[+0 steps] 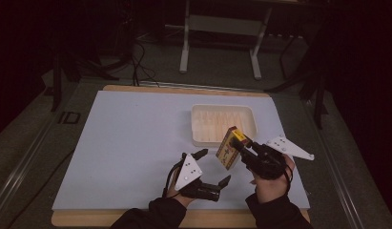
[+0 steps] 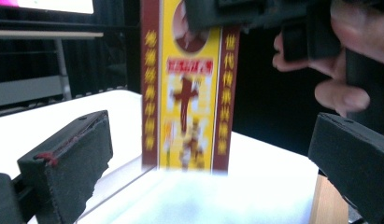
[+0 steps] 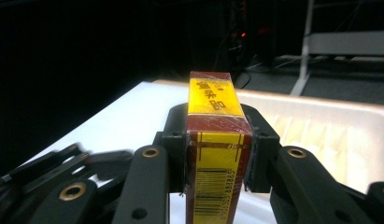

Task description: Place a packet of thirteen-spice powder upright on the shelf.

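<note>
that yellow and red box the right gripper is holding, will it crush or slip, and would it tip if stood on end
The box looks like stiff carton; its sides show no denting where the right gripper clamps it. Its glossy wrap could be slippery. Tall and narrow, it would probably tip easily on end.

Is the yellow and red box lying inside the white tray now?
No, the box is clamped in the right gripper and held above the table, beside the near edge of the white tray.

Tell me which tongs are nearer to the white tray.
Right. The right tongs, clamped on the yellow box, hang at the near edge of the white tray. The left tongs stand open farther back, toward the person.
</note>
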A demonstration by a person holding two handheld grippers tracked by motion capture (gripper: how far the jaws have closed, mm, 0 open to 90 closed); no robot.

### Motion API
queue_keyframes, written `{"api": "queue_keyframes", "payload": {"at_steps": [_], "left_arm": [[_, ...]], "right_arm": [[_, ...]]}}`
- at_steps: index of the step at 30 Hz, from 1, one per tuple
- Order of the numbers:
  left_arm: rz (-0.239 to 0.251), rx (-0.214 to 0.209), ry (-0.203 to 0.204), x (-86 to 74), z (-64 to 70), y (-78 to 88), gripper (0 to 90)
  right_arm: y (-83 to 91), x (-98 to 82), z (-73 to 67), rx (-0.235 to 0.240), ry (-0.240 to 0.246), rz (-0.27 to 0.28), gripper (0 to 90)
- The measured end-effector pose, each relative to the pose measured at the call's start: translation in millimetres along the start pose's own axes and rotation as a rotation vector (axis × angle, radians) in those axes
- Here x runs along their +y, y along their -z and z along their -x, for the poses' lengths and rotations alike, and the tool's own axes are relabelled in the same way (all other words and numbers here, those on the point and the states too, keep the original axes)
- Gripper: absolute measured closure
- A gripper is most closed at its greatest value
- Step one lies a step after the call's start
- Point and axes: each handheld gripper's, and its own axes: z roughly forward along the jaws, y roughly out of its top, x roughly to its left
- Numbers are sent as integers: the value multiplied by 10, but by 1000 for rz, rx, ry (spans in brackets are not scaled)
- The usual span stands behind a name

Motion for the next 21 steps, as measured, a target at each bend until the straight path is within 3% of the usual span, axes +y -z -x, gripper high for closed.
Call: {"api": "queue_keyframes", "payload": {"at_steps": [5, 8, 9, 13, 21], "left_arm": [[-41, 25, 47, -64, -83, 88, 7], [-62, 43, 51, -93, -113, 142, 8], [-62, 45, 58, -104, -125, 164, 8], [-87, 69, 66, -133, -158, 260, 8], [-91, 117, 92, -188, -239, 452, 8]], "right_arm": [[-40, 94, 33, -62, 47, 38, 673], [-57, 131, 50, -86, 61, 56, 673], [-90, 186, 77, -126, 77, 77, 673], [-133, 244, 122, -154, 83, 92, 673], [-257, 384, 225, -236, 92, 130, 673]]}}
